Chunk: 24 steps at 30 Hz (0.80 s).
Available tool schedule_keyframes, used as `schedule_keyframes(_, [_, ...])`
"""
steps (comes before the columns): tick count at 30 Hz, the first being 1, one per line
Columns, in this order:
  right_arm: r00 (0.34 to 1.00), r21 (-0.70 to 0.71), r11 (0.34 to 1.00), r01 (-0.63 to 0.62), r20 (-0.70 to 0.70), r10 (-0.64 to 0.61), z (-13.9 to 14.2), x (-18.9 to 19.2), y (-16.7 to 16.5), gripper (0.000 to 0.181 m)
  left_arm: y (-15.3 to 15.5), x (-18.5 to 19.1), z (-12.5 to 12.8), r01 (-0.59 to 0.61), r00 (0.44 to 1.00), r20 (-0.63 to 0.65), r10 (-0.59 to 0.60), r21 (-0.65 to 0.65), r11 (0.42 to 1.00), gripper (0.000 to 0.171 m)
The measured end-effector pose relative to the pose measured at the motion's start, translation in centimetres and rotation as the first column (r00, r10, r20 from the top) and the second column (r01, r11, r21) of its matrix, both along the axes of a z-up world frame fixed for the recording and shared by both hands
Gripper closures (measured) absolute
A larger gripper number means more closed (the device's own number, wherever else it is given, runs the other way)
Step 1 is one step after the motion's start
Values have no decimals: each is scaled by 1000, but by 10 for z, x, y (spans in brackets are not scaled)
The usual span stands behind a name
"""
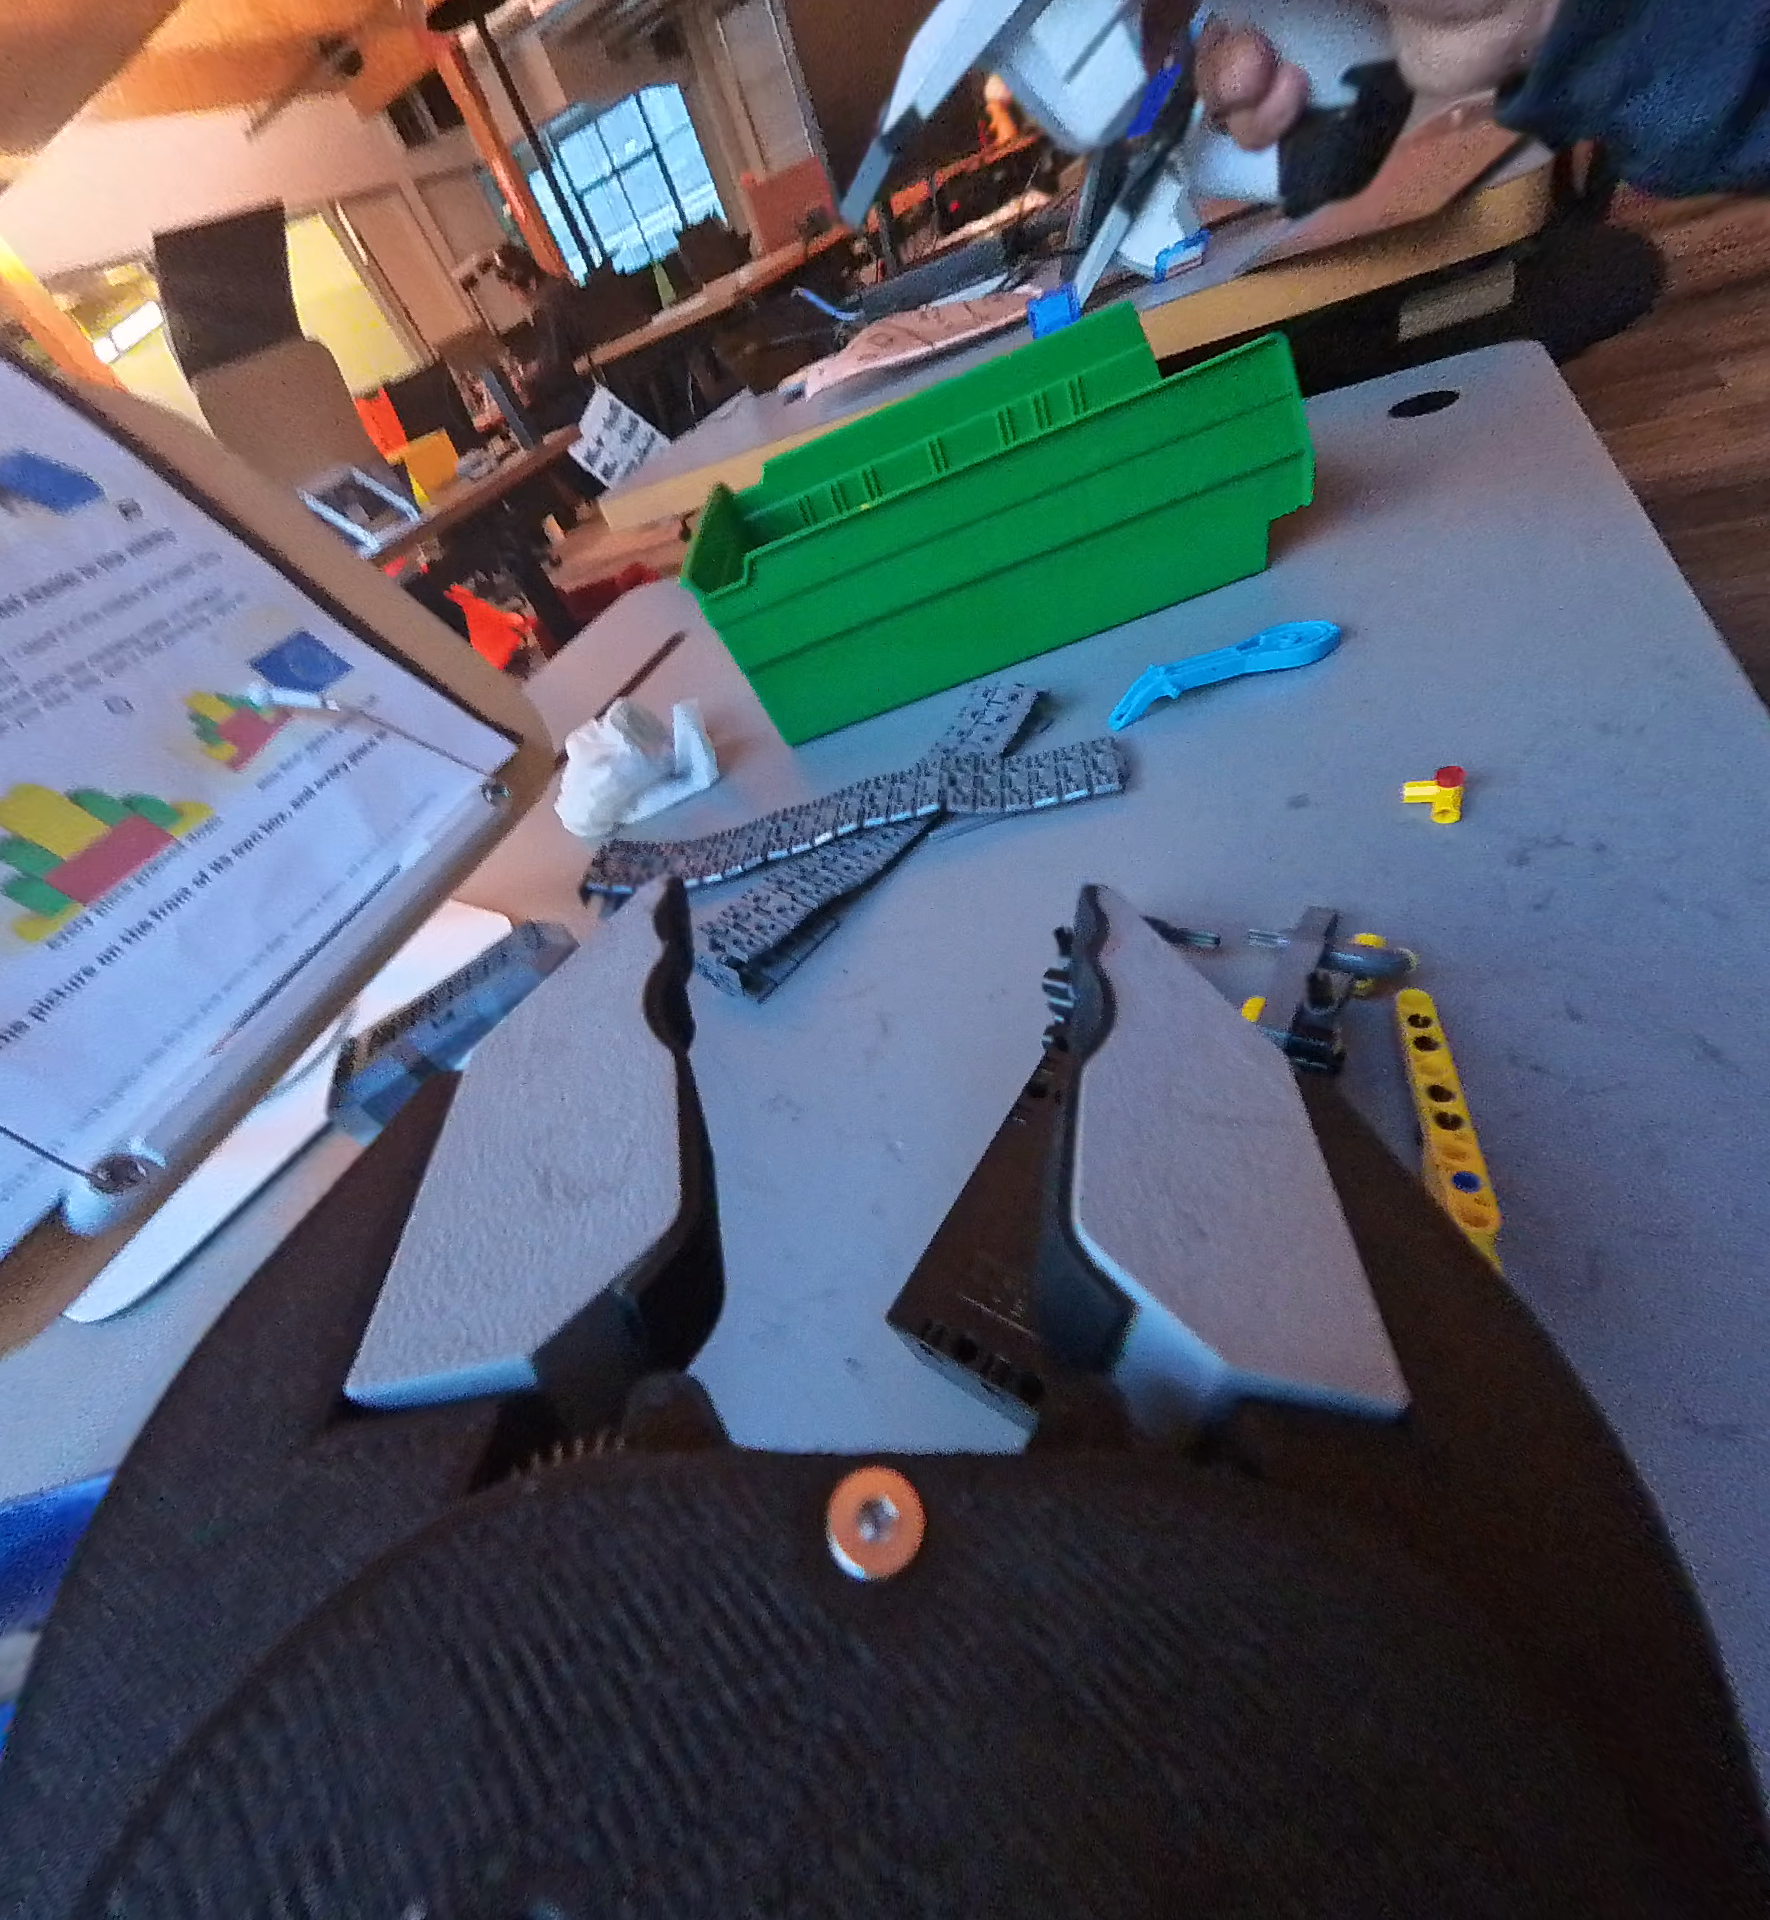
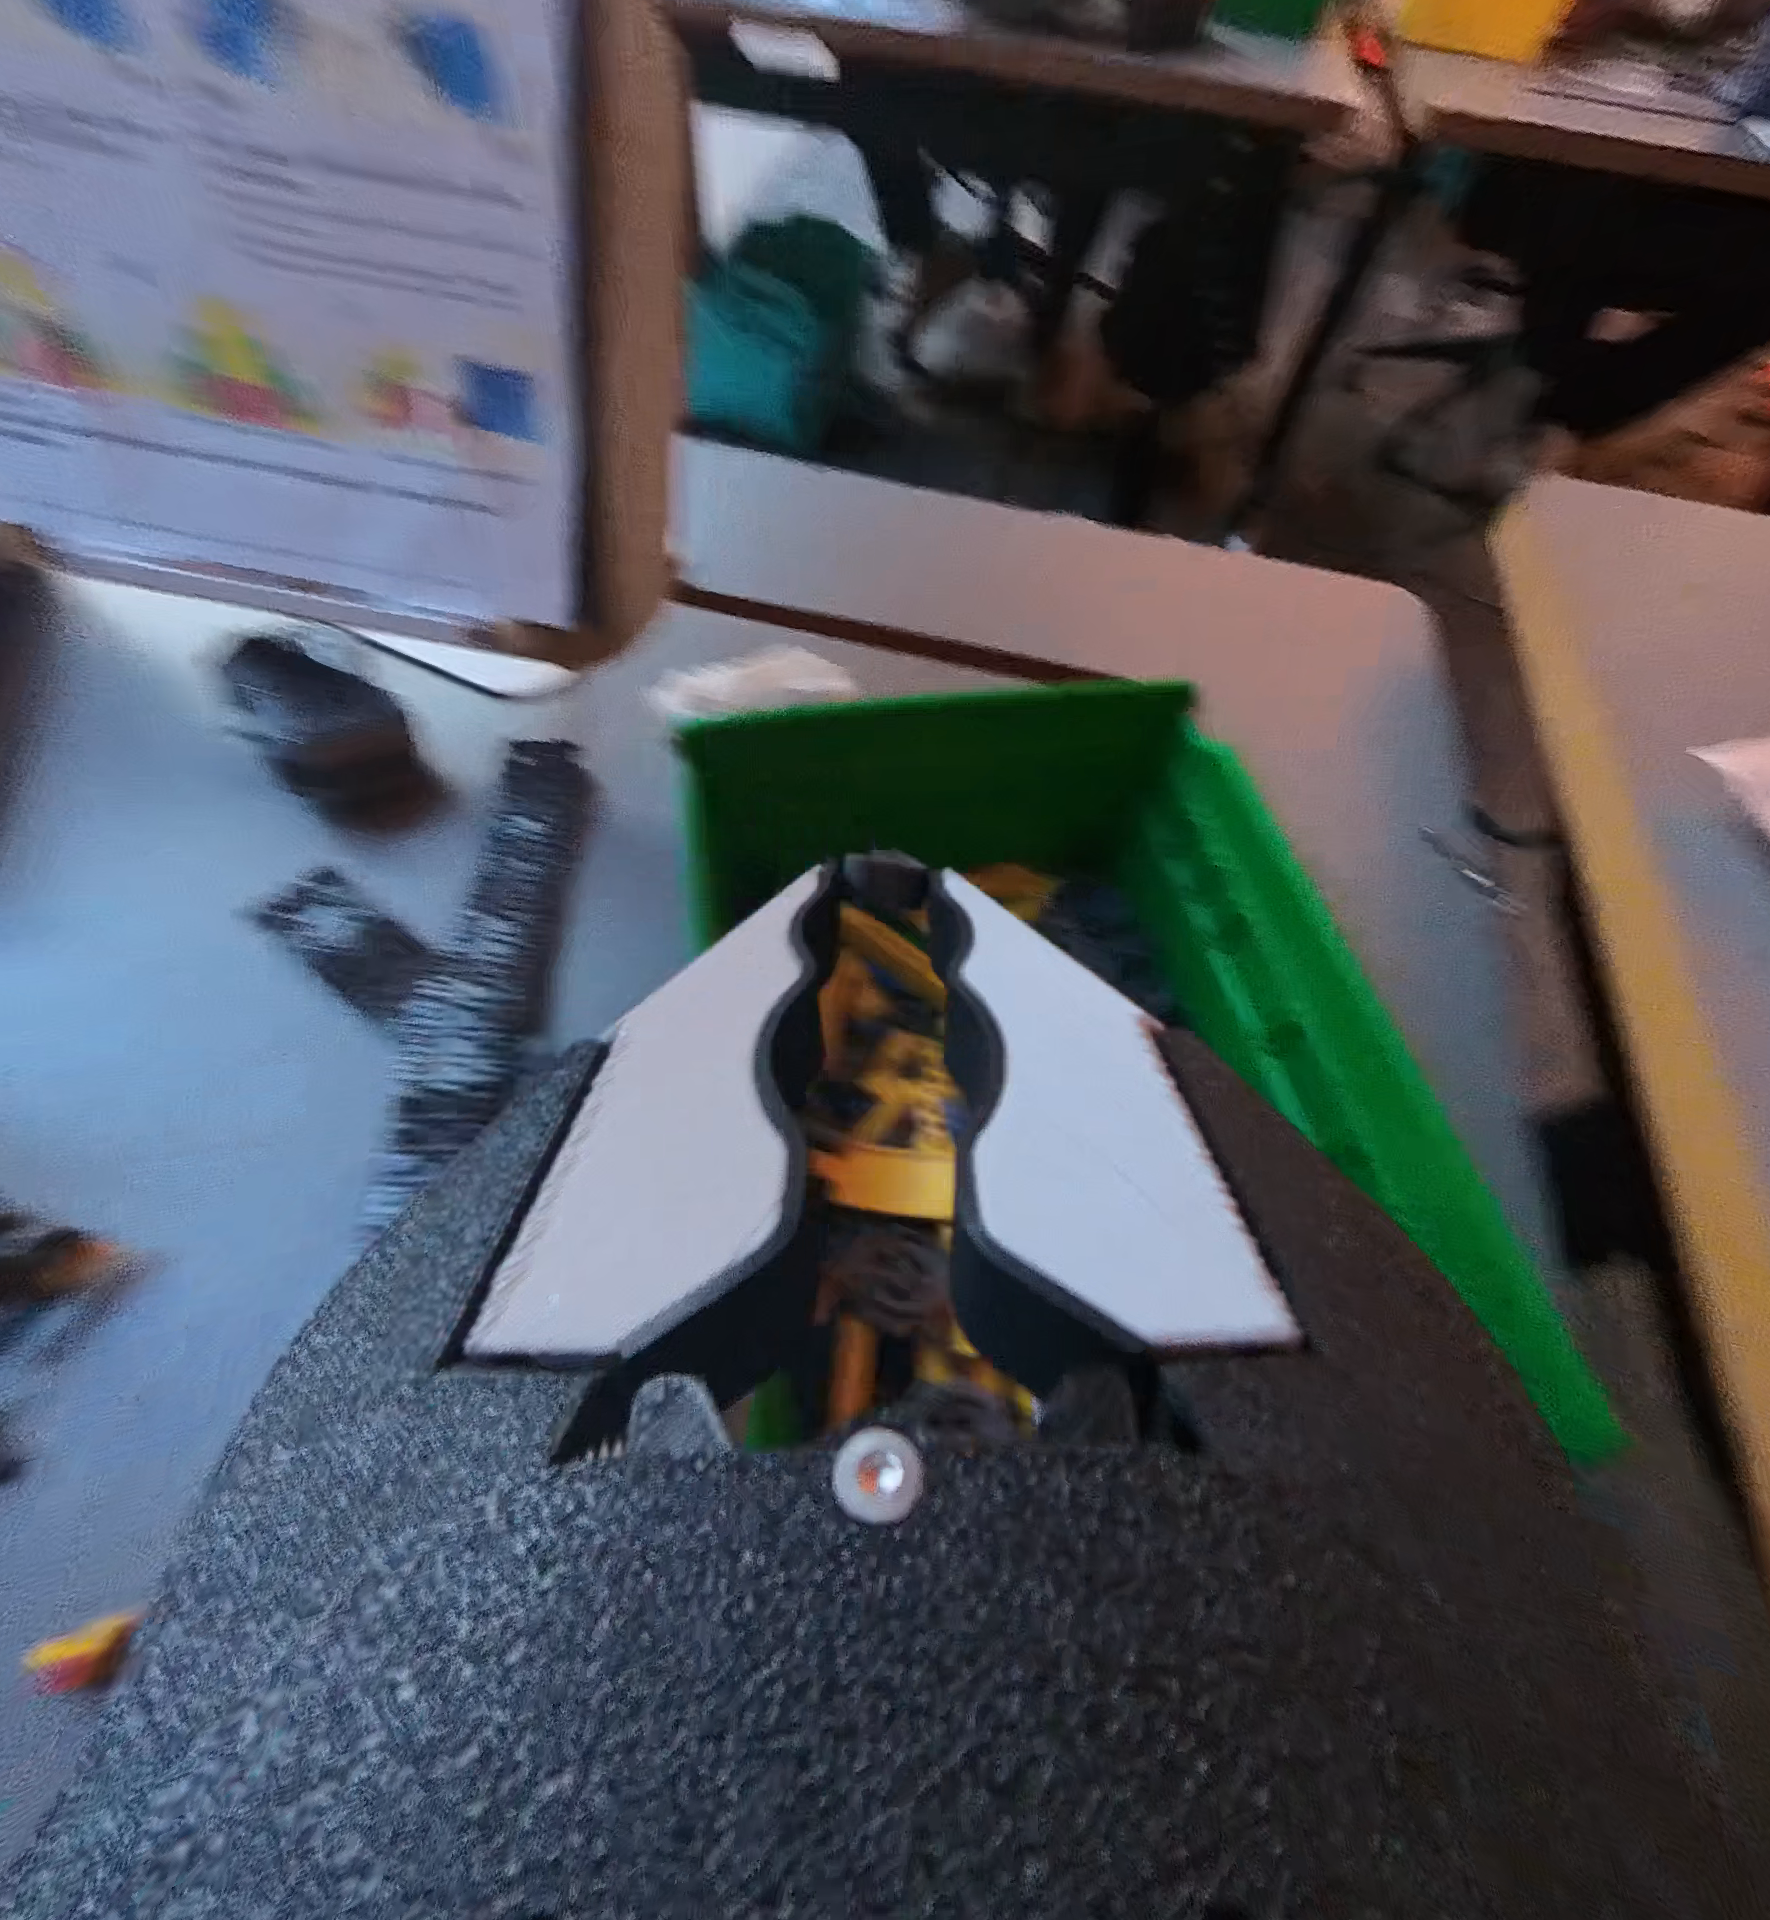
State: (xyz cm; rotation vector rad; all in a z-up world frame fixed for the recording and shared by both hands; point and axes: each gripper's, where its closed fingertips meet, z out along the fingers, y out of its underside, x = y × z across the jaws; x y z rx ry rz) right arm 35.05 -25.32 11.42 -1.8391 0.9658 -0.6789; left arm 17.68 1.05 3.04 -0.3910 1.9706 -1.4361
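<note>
My left gripper (image 1: 881, 914) is open and empty, low over the grey table (image 1: 1380, 1039). Just past its fingertips lie crossed grey track strips (image 1: 860, 821). A yellow holed beam (image 1: 1447, 1122) and small dark and metal parts (image 1: 1312, 987) lie by its right finger. My right gripper (image 2: 886, 878) is over the open green bin (image 2: 1276, 1018), its jaws nearly shut on a small dark piece (image 2: 886, 883); the view is blurred. Yellow and black parts (image 2: 881, 1101) lie in the bin below it. The right gripper also shows in the left wrist view (image 1: 1099, 156), above the bin (image 1: 995, 551).
An instruction board (image 1: 185, 779) leans at the left. A white crumpled lump (image 1: 632, 764), a blue plastic tool (image 1: 1224, 665) and a small yellow and red piece (image 1: 1437, 795) lie on the table. The table's right edge (image 1: 1691, 582) drops to a wooden floor. The tips of one gripper are about 35 cm away from the tips of the other.
</note>
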Motion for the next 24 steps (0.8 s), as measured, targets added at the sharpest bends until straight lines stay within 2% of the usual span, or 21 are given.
schedule_keyframes(2, [994,-101,992,76,-69,-83,-23,23,-34,160,1,3,-7,0,999,-45,0,-6,1000,105])
schedule_keyframes(3, [985,-128,987,93,-132,-110,-37,28,-43,143,1,3,-10,4,998,-63,-4,-1,1000,107])
schedule_keyframes(5, [963,-147,983,113,-228,-145,-57,31,-50,86,3,6,-17,-3,996,-85,5,23,1000,107])
schedule_keyframes(6, [959,-145,982,123,-235,-155,-60,31,-48,74,4,7,-19,-11,996,-92,14,31,999,107])
schedule_keyframes(10, [980,-166,978,127,-129,-149,-44,25,-35,101,5,9,-20,-11,994,-109,13,21,1000,107])
schedule_keyframes(11, [987,-195,975,109,-98,-130,-39,22,-32,94,5,9,-19,-11,994,-107,13,19,1000,107])
schedule_keyframes(12, [990,-231,970,76,-96,-100,-39,16,-29,106,5,9,-19,-13,995,-103,15,20,1000,107])
schedule_keyframes(13, [991,-258,966,6,-124,-39,-41,7,-23,142,5,9,-19,-14,995,-98,16,22,1000,107])
schedule_keyframes(14, [985,-273,959,-81,-168,35,-45,-2,-15,147,5,9,-20,-14,995,-97,17,27,1000,107])
schedule_keyframes(15, [980,-287,951,-116,-190,62,-46,-7,-11,152,5,9,-20,-15,995,-97,18,32,999,107])
schedule_keyframes(16, [977,-302,945,-123,-206,61,-48,-9,-10,123,5,9,-20,-16,995,-95,19,35,999,107])
schedule_keyframes(17, [973,-308,943,-127,-222,58,-50,-11,-8,83,5,9,-20,-17,996,-92,20,37,999,107])
schedule_keyframes(18, [976,-320,940,-115,-214,46,-51,-12,-6,52,5,9,-20,-17,996,-89,20,40,999,107])
schedule_keyframes(19, [985,-361,929,-87,-173,25,-50,-11,-6,42,5,9,-20,-18,996,-86,22,44,999,108])
schedule_keyframes(20, [992,-410,909,-73,-126,23,-48,-13,-3,46,6,9,-19,-21,996,-82,24,47,999,109])
schedule_keyframes(22, [986,-403,901,-164,-85,141,-43,-32,22,68,8,10,-17,-24,997,-76,27,44,999,110])
schedule_keyframes(24, [974,-336,914,-226,-76,213,-39,-50,45,68,10,11,-16,-29,997,-76,32,40,999,112])
